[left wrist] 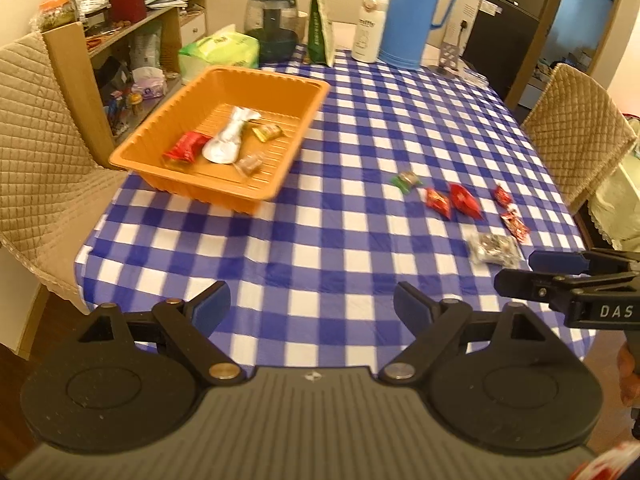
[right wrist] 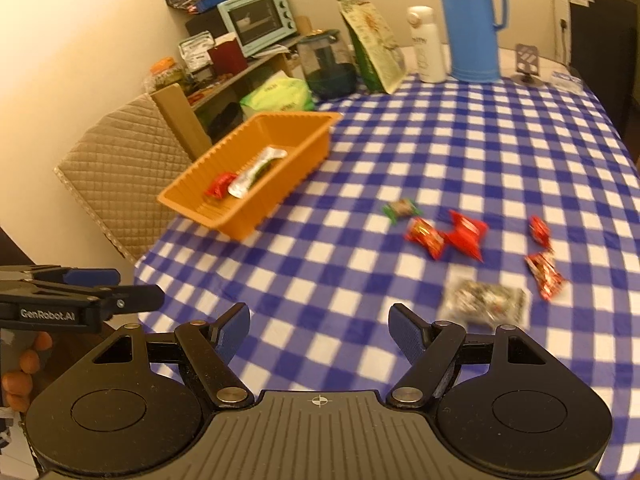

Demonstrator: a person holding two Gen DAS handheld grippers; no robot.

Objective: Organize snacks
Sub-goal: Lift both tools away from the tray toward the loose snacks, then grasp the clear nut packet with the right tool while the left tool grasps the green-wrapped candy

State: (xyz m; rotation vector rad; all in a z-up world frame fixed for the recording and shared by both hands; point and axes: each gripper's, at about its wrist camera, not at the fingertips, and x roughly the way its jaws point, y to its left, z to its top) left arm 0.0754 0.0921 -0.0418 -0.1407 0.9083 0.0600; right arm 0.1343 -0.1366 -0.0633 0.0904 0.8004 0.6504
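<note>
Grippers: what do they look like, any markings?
Both grippers, left and right, are matte black linkages with round discs at the base, brass-coloured pivot pins and blue textured pads on the fingertips. A ribbed grey plate sits between the discs. Seen side-on, the left reads "GenRobot.AI", the right shows "DAS" in white. No cables visible.

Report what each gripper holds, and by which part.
Nothing is held. The left gripper and right gripper both have open, empty jaws above the tablecloth.
</note>
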